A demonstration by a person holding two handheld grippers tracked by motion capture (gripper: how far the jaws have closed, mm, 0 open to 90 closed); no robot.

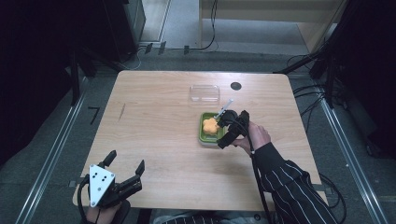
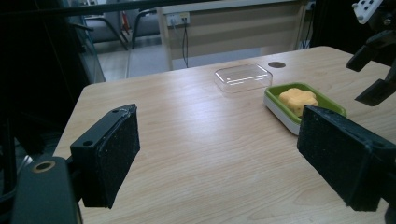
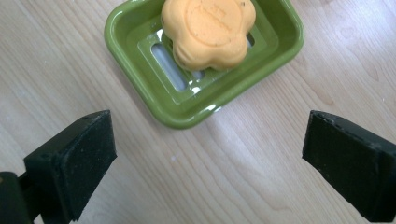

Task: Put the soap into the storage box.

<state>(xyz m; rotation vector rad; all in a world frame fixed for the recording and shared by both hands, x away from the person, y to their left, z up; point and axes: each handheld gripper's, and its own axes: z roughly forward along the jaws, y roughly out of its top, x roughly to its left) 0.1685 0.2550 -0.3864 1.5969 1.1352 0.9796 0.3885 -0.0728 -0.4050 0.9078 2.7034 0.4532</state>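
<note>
From the high view, the right gripper [image 1: 227, 128] hangs over the right edge of a green soap dish [image 1: 203, 135] near the middle of the wooden table [image 1: 154, 121]. An orange flower-shaped soap [image 1: 211, 125] lies in the dish. The gripper's jaws are hard to read here because the dark body blurs against the dish, though they seem spread, with nothing between them. A clear plastic lid [image 1: 204, 93] lies apart from the dish, farther up the table, beside a round dark hole [image 1: 236, 86] in the tabletop. The left gripper [image 1: 124, 166] sits at the table's near left corner, its 2 jaws apart and empty.

In the left gripper view, the 2 black jaws stand wide apart over bare wood, holding nothing. Between them, farther off, the green soap dish [image 2: 303, 107] holds the orange flower-shaped soap [image 2: 298, 100], and the clear plastic lid [image 2: 243, 77] rests just behind it. The right gripper [image 2: 373, 70] hovers at the upper right, above and beside the dish.

In the right gripper view, both jaws are spread wide with only tabletop between them. The green soap dish [image 3: 154, 100] lies ahead, clear of the pads, and the orange flower-shaped soap [image 3: 208, 30] rests in its slotted tray, untouched.
</note>
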